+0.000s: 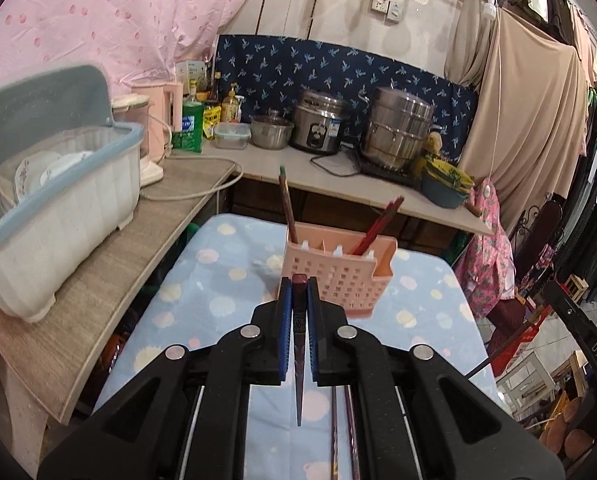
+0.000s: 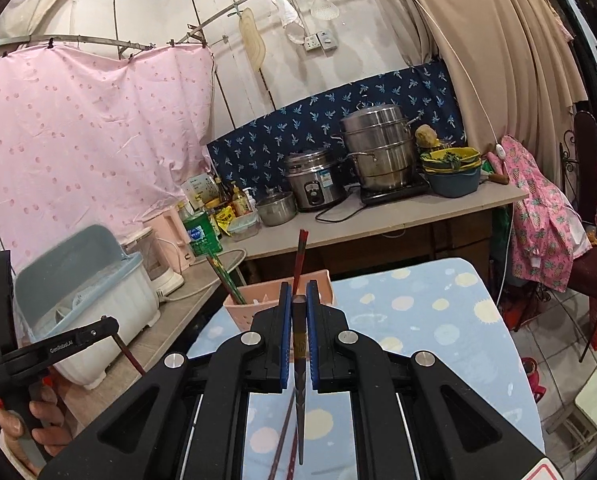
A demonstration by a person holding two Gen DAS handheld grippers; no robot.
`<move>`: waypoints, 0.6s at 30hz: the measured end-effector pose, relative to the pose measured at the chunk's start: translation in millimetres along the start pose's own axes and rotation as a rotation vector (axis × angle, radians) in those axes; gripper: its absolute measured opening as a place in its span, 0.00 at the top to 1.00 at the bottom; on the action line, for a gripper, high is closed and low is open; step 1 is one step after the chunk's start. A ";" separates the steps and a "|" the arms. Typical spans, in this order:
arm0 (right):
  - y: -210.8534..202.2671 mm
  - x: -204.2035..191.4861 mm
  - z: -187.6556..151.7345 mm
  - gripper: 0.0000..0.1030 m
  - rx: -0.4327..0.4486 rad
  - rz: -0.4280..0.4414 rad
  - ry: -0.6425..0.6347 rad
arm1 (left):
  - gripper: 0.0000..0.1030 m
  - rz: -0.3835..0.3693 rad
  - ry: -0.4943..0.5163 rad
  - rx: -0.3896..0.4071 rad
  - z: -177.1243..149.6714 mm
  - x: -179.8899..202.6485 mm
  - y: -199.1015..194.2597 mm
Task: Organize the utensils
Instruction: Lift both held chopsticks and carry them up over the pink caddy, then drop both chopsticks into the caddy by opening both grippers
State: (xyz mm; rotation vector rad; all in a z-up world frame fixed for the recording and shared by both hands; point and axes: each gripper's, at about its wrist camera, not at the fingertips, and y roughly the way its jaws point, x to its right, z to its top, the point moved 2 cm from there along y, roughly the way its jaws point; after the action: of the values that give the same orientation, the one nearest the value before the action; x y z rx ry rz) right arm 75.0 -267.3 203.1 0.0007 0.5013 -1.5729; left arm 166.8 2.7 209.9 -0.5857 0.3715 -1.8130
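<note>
A pink perforated utensil holder (image 1: 338,276) stands on the table with the blue dotted cloth (image 1: 202,280); it also shows in the right wrist view (image 2: 250,304). Dark red chopsticks (image 1: 287,208) stand in its left and right compartments. My left gripper (image 1: 299,292) is shut on a dark chopstick (image 1: 299,360), just in front of the holder. My right gripper (image 2: 299,300) is shut on another dark chopstick (image 2: 299,392), just before the holder's rim. More chopsticks (image 1: 344,432) lie on the cloth below. The left gripper also shows in the right wrist view (image 2: 116,330).
A white dish rack with a blue lid (image 1: 54,200) sits on the grey counter (image 1: 110,280) to the left. The back counter holds a rice cooker (image 1: 318,124), a steel steamer pot (image 1: 398,132), bowls and bottles. Clothes hang on the right.
</note>
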 end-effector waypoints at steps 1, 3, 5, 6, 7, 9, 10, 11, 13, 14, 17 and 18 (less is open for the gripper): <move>5.4 -2.6 9.6 0.93 0.008 0.008 0.001 | 0.93 -0.004 -0.002 0.009 8.0 0.8 0.3; 16.4 -6.9 25.9 0.93 0.020 0.023 0.003 | 0.93 -0.007 -0.008 0.031 27.0 3.1 1.8; 29.4 -11.2 44.3 0.93 0.039 0.032 0.009 | 0.93 -0.007 -0.013 0.060 47.1 6.1 4.6; 36.2 -13.1 53.5 0.93 0.049 0.036 0.013 | 0.93 -0.003 -0.015 0.075 56.4 7.5 6.2; 42.9 -15.0 61.6 0.93 0.060 0.043 0.021 | 0.93 -0.002 -0.018 0.089 64.3 8.8 6.8; 57.2 -18.2 78.3 0.93 0.076 0.057 0.033 | 0.93 -0.002 -0.024 0.124 82.3 11.3 8.8; 63.1 -19.9 84.6 0.93 0.082 0.062 0.036 | 0.93 -0.001 -0.025 0.142 90.5 12.9 10.8; 72.0 -22.3 93.3 0.93 0.092 0.068 0.040 | 0.93 0.000 -0.027 0.159 98.1 14.9 12.8; 85.0 -26.4 105.0 0.93 0.104 0.076 0.044 | 0.93 0.004 -0.029 0.192 114.2 19.4 18.8; 93.0 -28.5 111.0 0.93 0.112 0.078 0.045 | 0.93 0.009 -0.030 0.207 122.0 21.3 23.7; 117.4 -32.5 122.6 0.93 0.122 0.079 0.041 | 0.93 0.028 -0.033 0.226 137.6 22.7 42.1; 126.9 -33.8 124.1 0.93 0.119 0.079 0.038 | 0.93 0.034 -0.034 0.227 141.3 23.3 50.7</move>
State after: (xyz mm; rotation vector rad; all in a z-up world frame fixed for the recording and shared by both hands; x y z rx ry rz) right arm 235.7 -271.5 285.6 0.1394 0.4316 -1.5254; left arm 280.8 -29.9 304.8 -0.4474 0.1486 -1.7804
